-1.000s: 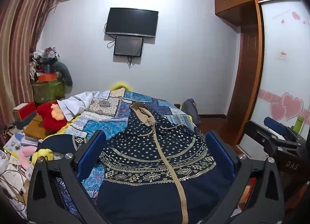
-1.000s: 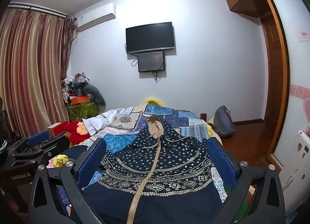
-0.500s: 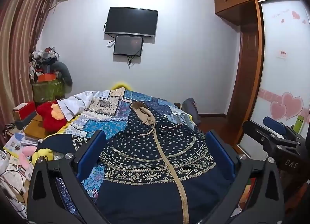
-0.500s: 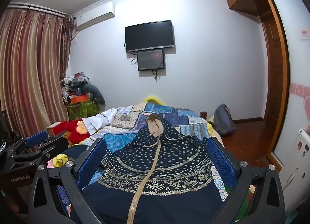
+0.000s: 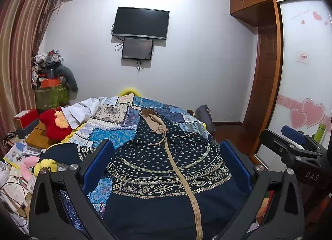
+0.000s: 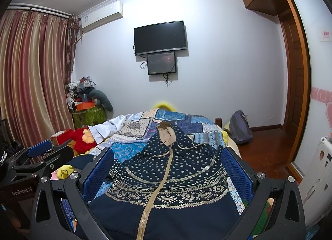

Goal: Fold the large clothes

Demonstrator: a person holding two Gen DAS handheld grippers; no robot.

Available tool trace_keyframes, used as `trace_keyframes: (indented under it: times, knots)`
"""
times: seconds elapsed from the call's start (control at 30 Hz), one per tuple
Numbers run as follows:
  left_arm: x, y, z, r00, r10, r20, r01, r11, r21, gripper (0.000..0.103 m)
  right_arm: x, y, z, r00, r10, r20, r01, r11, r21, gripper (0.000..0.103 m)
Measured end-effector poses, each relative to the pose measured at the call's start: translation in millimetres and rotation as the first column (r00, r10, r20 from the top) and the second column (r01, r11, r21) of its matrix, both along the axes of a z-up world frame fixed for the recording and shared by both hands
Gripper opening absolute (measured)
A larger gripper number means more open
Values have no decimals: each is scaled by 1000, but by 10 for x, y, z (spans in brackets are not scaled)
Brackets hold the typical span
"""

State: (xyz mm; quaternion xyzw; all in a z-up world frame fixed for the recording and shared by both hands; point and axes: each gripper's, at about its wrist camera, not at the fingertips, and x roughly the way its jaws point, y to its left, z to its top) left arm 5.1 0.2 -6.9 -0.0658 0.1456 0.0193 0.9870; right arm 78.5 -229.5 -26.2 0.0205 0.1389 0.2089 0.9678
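A dark navy hooded jacket point(image 5: 166, 169) lies spread flat and face up on the bed point(image 5: 116, 113), not yet folded. Its long axis runs straight away from you toward twelve o'clock, traced by a tan zipper point(image 5: 182, 175). The tan-lined hood point(image 5: 152, 119) is at the far end, and the plain navy hem sits nearest, directly below both tools.

Your left gripper point(image 5: 167, 163) hovers above the hem with its blue fingers point(image 5: 97, 165) spread wide, holding nothing. From it the zipper lies slightly toward one o'clock, so it is nearer the jacket's left half. A dark sleeve point(image 5: 62, 152) trails off toward nine o'clock.

Your right gripper point(image 6: 168, 167) also hangs above the hem, its fingers point(image 6: 236, 169) wide apart and empty. From it the zipper runs slightly toward eleven o'clock, so it is nearer the jacket's right edge at three o'clock.

The two tools look about equally close to the hem, each suited to its own side for a fold across the zipper line.

Readable writing: "DAS" on the right gripper's body point(image 5: 310, 176) seen from the left camera, and "GenRobot.AI" on the left gripper's body point(image 6: 21, 191) seen from the right camera. Labels on the air conditioner point(image 6: 99, 18) are too small to read.
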Motion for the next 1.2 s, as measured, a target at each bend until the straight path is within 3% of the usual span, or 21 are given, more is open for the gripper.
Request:
trace_keyframes:
  times: [1.2]
  knots:
    - [20, -30, 7, 1000, -11, -2, 11, 1000, 8, 103, 20, -16, 10, 1000, 0, -4, 0, 1000, -1, 103]
